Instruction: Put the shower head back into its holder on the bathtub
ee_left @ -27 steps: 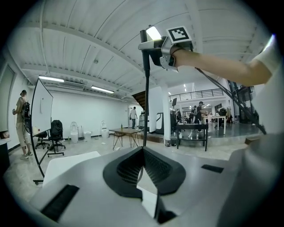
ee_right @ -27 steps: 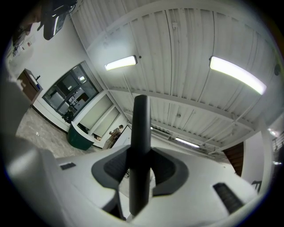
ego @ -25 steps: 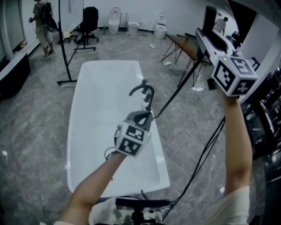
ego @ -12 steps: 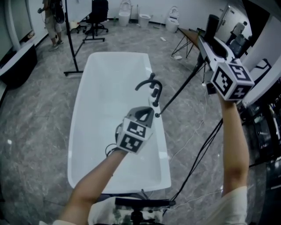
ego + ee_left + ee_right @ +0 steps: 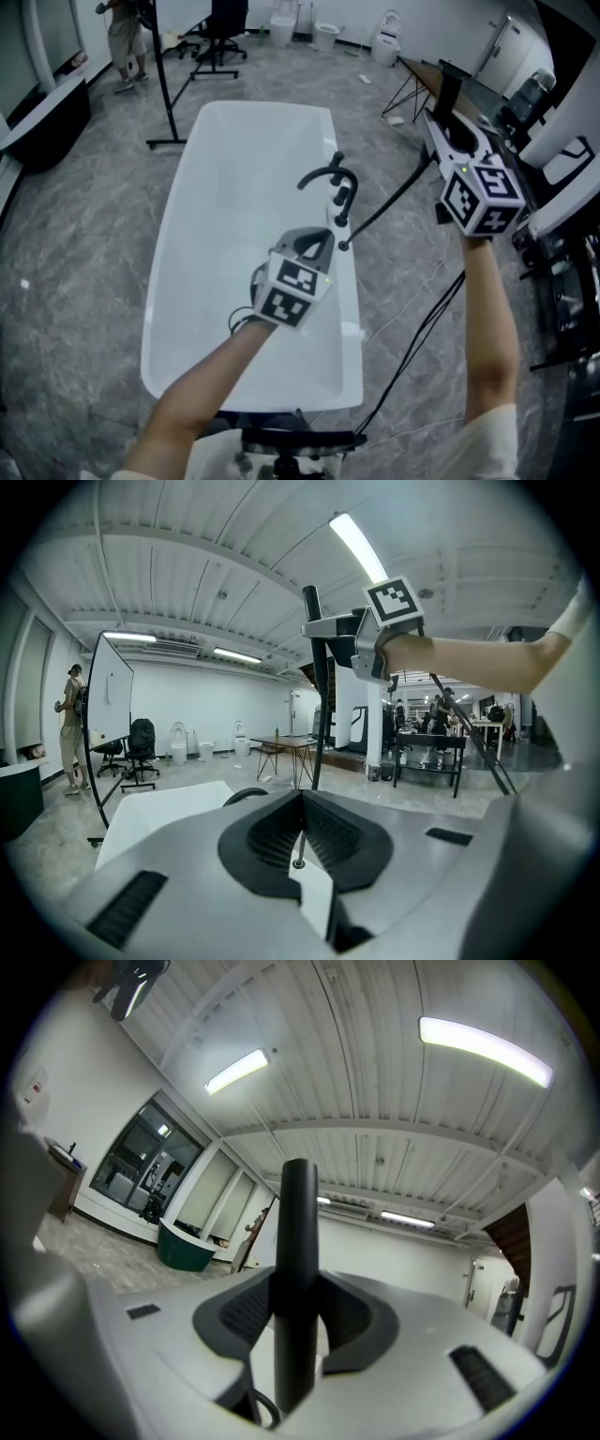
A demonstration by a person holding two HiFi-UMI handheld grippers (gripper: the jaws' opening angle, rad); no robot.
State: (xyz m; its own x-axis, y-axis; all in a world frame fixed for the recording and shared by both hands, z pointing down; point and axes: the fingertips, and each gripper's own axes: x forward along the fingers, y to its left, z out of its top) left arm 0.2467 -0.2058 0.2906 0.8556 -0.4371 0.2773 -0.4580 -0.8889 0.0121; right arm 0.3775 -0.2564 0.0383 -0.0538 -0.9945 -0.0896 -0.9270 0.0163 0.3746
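Observation:
A white bathtub (image 5: 187,281) lies lengthwise below me. A black curved faucet (image 5: 323,175) and short black posts (image 5: 343,202) stand on its right rim; I cannot pick out the holder among them. My right gripper (image 5: 439,127) is raised to the right of the tub, shut on the black stick-shaped shower head (image 5: 450,92), which stands upright between its jaws (image 5: 298,1241). The black hose (image 5: 384,202) runs from it down to the rim. My left gripper (image 5: 323,239) hovers over the right rim just before the faucet, shut and empty (image 5: 300,803).
A black pole stand (image 5: 167,84) is by the tub's far left corner, with a person (image 5: 122,33) behind it. A trestle table (image 5: 422,80) and dark equipment (image 5: 562,281) are on the right. Cables (image 5: 427,328) cross the floor right of the tub. Toilets (image 5: 386,28) line the back wall.
My right gripper has sunk lower with the shower head still in it. The left gripper has edged a little forward and down toward the faucet. The tub sits lower in the head view.

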